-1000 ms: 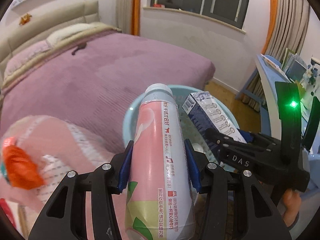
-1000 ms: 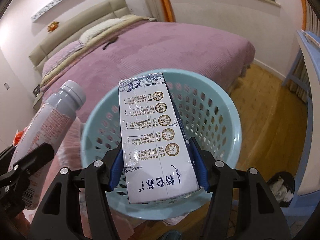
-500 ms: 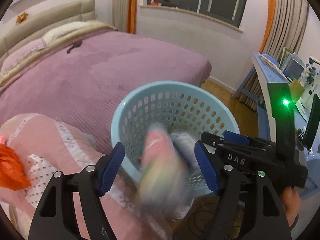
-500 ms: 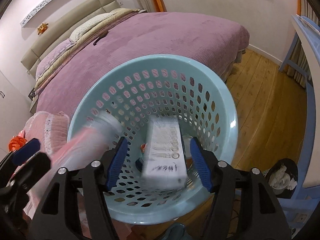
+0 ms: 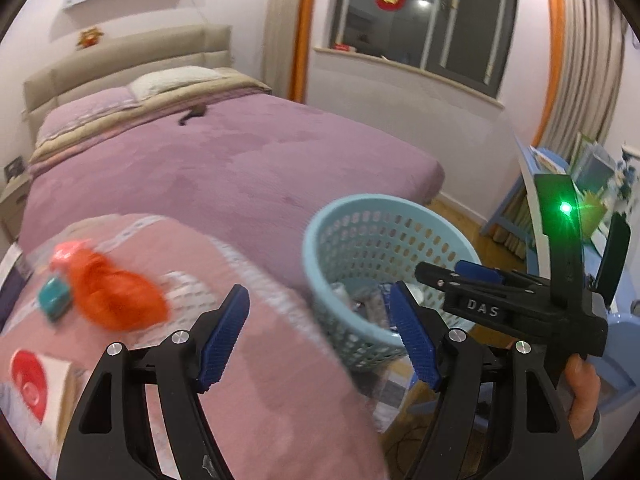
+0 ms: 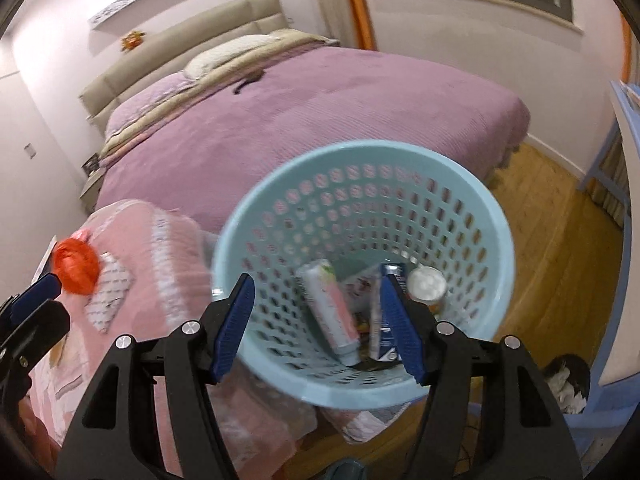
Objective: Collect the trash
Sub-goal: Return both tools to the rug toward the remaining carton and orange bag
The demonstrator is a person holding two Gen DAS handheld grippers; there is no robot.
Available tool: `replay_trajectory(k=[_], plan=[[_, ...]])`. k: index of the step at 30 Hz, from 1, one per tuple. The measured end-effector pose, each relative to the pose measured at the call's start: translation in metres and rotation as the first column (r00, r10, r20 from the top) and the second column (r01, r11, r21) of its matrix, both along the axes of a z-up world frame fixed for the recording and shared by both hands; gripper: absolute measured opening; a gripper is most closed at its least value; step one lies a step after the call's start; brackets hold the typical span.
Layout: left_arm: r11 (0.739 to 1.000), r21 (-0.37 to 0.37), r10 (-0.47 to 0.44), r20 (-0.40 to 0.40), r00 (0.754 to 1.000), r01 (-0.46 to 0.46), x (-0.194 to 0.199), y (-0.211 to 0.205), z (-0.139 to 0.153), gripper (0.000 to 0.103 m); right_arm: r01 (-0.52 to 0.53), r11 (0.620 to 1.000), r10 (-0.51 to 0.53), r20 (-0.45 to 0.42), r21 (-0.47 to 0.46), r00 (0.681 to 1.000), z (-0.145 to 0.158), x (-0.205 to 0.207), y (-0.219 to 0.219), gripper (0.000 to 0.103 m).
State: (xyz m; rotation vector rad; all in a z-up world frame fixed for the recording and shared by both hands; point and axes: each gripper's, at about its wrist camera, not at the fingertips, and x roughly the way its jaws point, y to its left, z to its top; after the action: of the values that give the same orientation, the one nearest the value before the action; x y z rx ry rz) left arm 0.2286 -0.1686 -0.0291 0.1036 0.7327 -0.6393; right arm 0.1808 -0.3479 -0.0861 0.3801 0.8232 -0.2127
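A light blue perforated basket [image 6: 496, 240] stands at the foot of the bed. Inside it lie a pink bottle [image 6: 330, 308], a blue-and-white carton [image 6: 382, 332] and a white round lid [image 6: 426, 284]. My right gripper [image 6: 316, 284] hangs open over the basket's near rim with nothing between its pads. My left gripper [image 5: 318, 300] is open too and holds nothing, over the pink quilt [image 5: 260, 380] left of the basket [image 5: 320, 224]. A crumpled orange bag [image 5: 112, 296] lies on the quilt beside a small teal object [image 5: 54, 300]. The right gripper [image 5: 448, 270] shows at the basket's right.
A purple-covered bed [image 5: 220, 168] fills the space behind the basket. A red-and-white box [image 5: 32, 384] sits at the quilt's left edge. Wooden floor [image 6: 552, 248] and a blue desk [image 5: 532, 200] lie to the right. A hand [image 5: 580, 392] holds the right gripper.
Both grippers opened; the pink bottle and the carton dropped into the basket. My left gripper swung left over the quilt, and the right one drew back a little from the basket.
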Motion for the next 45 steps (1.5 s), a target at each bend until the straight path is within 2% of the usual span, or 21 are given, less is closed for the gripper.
replay_trajectory(k=[7,10,17,20,22,24,27,30,33,37,40,42,45], plan=[[0.99,-0.027,0.139,0.004,0.99,-0.139,-0.004,0.069,0.008,0.071,-0.113,0.993,0.114,0.041,-0.025,0.993,0.017,0.008,0.056,0.062],[0.981,-0.016,0.195,0.021,0.981,-0.194,-0.006,0.097,0.011,0.071,-0.169,0.985,0.17,0.053,-0.029,0.984,0.019,0.014,0.082,0.062],[0.936,0.01,0.351,0.051,0.935,-0.352,0.003,0.184,0.016,0.072,-0.29,0.953,0.299,0.11,-0.093,0.948,0.034,0.028,0.147,0.062],[0.904,0.023,0.424,0.07,0.903,-0.427,0.019,0.227,0.021,0.074,-0.321,0.938,0.337,0.127,-0.131,0.933,0.04,0.04,0.172,0.062],[0.889,0.029,0.453,0.085,0.888,-0.456,0.032,0.25,0.024,0.082,-0.333,0.934,0.349,0.138,-0.13,0.927,0.041,0.049,0.184,0.062],[0.878,0.038,0.472,0.095,0.877,-0.477,0.047,0.267,0.027,0.087,-0.334,0.934,0.351,0.154,-0.129,0.924,0.042,0.06,0.196,0.063],[0.86,0.062,0.5,0.092,0.861,-0.507,0.077,0.293,0.022,0.087,-0.326,0.933,0.35,0.177,-0.151,0.92,0.038,0.076,0.214,0.065],[0.847,0.083,0.521,0.067,0.851,-0.525,0.113,0.316,0.013,0.087,-0.284,0.925,0.338,0.209,-0.251,0.918,0.029,0.085,0.233,0.067],[0.849,0.089,0.518,0.054,0.854,-0.521,0.143,0.33,0.004,0.087,-0.292,0.915,0.352,0.202,-0.278,0.914,0.02,0.095,0.242,0.067],[0.878,0.073,0.475,-0.011,0.88,-0.473,0.182,0.344,-0.008,0.087,-0.287,0.916,0.348,0.2,-0.281,0.916,0.01,0.1,0.24,0.067],[0.893,0.08,0.447,-0.029,0.894,-0.444,0.198,0.348,-0.016,0.088,-0.294,0.914,0.358,0.212,-0.281,0.91,0.009,0.098,0.241,0.067],[0.911,0.095,0.407,-0.058,0.912,-0.4,0.206,0.344,-0.022,0.087,-0.311,0.906,0.373,0.197,-0.286,0.907,0.007,0.098,0.243,0.067],[0.918,0.155,0.376,-0.042,0.926,-0.366,0.204,0.331,-0.029,0.087,-0.324,0.899,0.386,0.182,-0.293,0.904,0.004,0.1,0.247,0.069]])
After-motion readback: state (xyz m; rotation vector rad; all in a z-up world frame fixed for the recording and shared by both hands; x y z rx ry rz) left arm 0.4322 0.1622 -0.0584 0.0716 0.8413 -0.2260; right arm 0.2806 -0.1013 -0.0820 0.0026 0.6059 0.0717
